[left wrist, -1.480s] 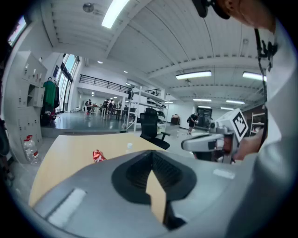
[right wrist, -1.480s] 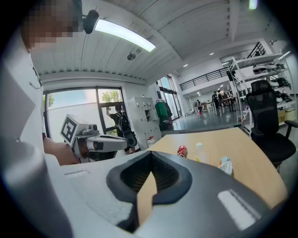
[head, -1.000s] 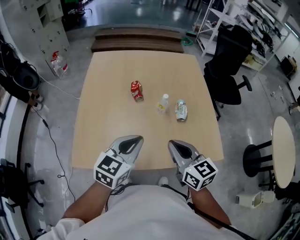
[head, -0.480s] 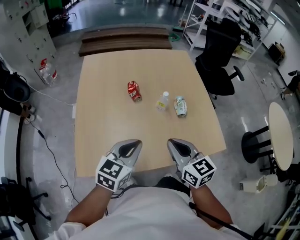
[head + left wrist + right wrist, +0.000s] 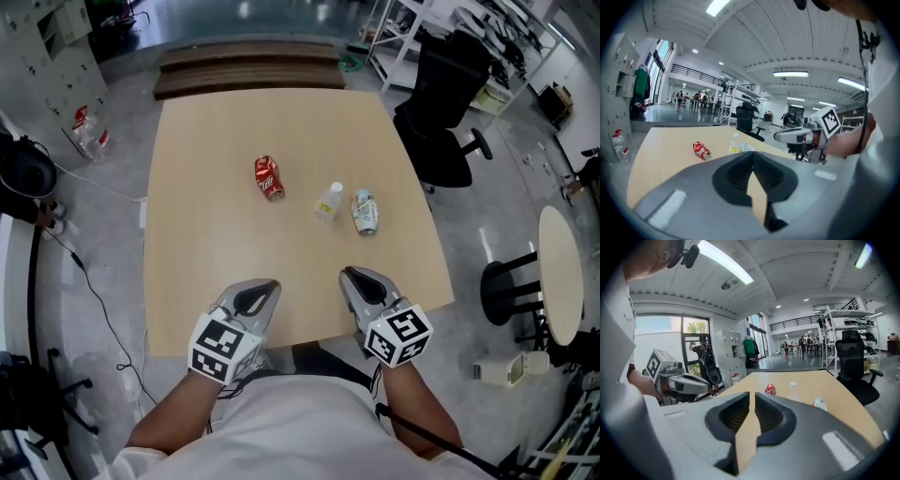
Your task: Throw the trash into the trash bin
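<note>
Hovering over the table's [image 5: 206, 272] near edge: left gripper [image 5: 262, 285] clenched, empty; right gripper [image 5: 355, 275] jaws opening, slim gap with nothing in it. Red can [image 5: 269, 178], small bottle [image 5: 326, 202] and a crushed third piece [image 5: 365, 212] lie mid-table, well apart from both. Third piece too small to identify.

Bright, even light from ceiling strip lights [image 5: 790, 73]; fisheye-warped edges.

Head camera steeply above table [image 5: 202, 272]; gripper cameras low at its near edge; red can [image 5: 269, 178] in all.
</note>
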A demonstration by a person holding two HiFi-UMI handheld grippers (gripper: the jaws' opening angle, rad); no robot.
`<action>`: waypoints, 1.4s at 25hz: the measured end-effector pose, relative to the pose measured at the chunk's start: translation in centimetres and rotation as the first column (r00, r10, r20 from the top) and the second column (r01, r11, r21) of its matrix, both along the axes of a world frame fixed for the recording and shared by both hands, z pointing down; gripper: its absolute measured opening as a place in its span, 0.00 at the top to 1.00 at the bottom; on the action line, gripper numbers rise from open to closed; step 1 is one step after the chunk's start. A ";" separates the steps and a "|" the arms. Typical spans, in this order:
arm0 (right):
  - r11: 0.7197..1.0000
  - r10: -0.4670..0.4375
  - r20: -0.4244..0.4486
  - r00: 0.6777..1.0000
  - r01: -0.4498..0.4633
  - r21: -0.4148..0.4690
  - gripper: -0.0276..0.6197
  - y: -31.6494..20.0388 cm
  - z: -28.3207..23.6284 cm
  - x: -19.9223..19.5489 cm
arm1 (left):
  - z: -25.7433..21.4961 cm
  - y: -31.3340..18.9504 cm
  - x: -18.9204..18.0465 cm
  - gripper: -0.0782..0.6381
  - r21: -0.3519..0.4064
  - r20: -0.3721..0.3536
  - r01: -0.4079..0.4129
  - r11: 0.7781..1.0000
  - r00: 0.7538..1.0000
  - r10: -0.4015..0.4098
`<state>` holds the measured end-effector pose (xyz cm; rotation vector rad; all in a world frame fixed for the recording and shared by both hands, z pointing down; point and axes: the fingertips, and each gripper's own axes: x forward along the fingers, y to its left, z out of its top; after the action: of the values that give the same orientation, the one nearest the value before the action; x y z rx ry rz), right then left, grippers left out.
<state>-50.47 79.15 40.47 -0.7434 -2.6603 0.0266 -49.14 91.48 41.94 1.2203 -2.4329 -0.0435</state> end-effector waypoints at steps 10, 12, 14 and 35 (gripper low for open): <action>0.999 0.022 -0.025 0.999 -0.021 0.027 0.81 -3.2 2.7 -7.0 | 2.1 -0.9 -2.8 0.88 -0.070 -0.048 0.068 0.995 0.996 -0.072; 0.999 0.023 -0.026 0.999 -0.022 0.031 0.80 -3.8 3.2 -8.4 | 2.4 -1.4 -3.2 0.88 -0.083 -0.054 0.069 0.994 0.996 -0.074; 0.999 0.019 -0.023 1.000 -0.018 0.045 0.78 -4.1 3.7 -10.0 | 2.8 -1.8 -3.6 0.88 -0.096 -0.066 0.069 0.993 0.995 -0.076; 0.977 -0.088 -0.030 0.996 0.092 0.191 0.63 -3.1 8.8 -19.8 | 4.8 -5.8 -7.0 0.88 -0.145 -0.145 0.075 0.987 0.985 -0.096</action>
<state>-70.29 76.06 49.29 -0.7936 -2.5601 -0.2414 -56.10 85.67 46.73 1.0134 -2.3126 0.0085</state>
